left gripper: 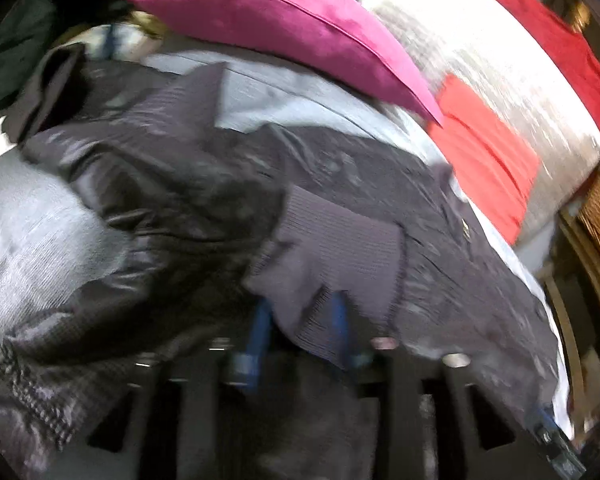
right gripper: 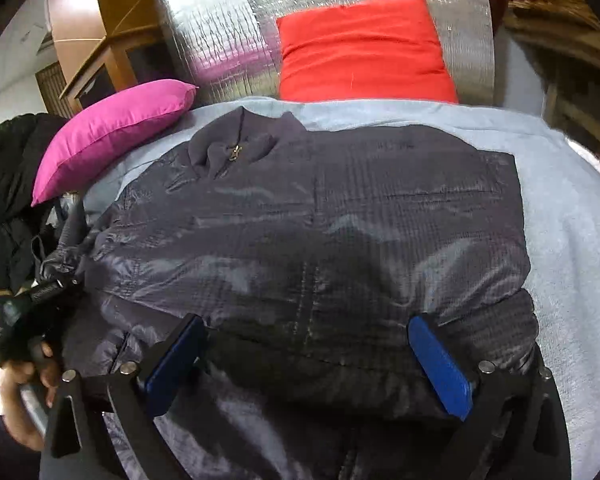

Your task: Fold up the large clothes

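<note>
Dark grey quilted shiny jacket (right gripper: pixel 300 248) is spread on the pale blue blanket (right gripper: pixel 572 240). Its ribbed cuff (left gripper: pixel 332 256) lies between the loosened left gripper (left gripper: pixel 300 320) pads, ungripped. The right gripper (right gripper: pixel 308 360) is released; the sleeve should be laid flat before 1 fold.

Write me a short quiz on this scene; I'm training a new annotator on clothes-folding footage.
1. True or false: the right hand-held gripper is open.
2. What lies under the jacket? A) a light blue blanket B) bare wood C) a green towel
3. How many pillows are visible?
Key: 1 true; 2 A; 3 two, the pink pillow and the red pillow.
</note>
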Motion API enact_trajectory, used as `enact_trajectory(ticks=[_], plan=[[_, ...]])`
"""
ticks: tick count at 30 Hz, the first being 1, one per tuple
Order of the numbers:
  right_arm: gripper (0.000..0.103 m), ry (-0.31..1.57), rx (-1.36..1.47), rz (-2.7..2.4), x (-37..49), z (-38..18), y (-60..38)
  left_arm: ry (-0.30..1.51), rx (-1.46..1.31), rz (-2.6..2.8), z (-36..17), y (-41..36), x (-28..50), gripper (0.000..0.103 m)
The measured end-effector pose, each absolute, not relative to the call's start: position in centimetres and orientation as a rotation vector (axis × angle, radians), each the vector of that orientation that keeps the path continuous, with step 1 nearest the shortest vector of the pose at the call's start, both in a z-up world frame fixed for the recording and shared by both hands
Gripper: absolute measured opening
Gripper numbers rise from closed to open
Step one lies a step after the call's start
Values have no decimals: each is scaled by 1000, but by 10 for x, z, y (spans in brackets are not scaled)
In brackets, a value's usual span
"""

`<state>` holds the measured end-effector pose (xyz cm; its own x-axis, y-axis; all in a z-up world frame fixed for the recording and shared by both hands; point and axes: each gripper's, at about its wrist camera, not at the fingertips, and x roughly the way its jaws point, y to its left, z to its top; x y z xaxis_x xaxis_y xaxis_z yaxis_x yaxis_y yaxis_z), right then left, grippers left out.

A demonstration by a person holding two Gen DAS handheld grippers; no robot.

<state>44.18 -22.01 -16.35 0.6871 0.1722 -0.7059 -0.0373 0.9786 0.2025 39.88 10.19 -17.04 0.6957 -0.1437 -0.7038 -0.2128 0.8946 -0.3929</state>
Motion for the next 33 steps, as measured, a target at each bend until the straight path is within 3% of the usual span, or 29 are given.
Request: enact_trajectory(ticks=[3,10,19,24,27,33], plan=[[103,791,204,130,440,-163,-224,849,-467,2,-142,107,389,89],[103,787,205,130,438,-165,-225,717,-460,152,-99,212,362,90],[103,796,193,122,441,-165,-223,678,-568,539,-141,365,292,90],[103,847,73,55,449,-165,-204,662,-684,552,-193,388,258,90],[103,894,-37,-32,454,-158,-186,580,-738,504,-189,391,242,96],[102,728,117,125,451,-81,-90,519,-800,452,-194,395,233,97]])
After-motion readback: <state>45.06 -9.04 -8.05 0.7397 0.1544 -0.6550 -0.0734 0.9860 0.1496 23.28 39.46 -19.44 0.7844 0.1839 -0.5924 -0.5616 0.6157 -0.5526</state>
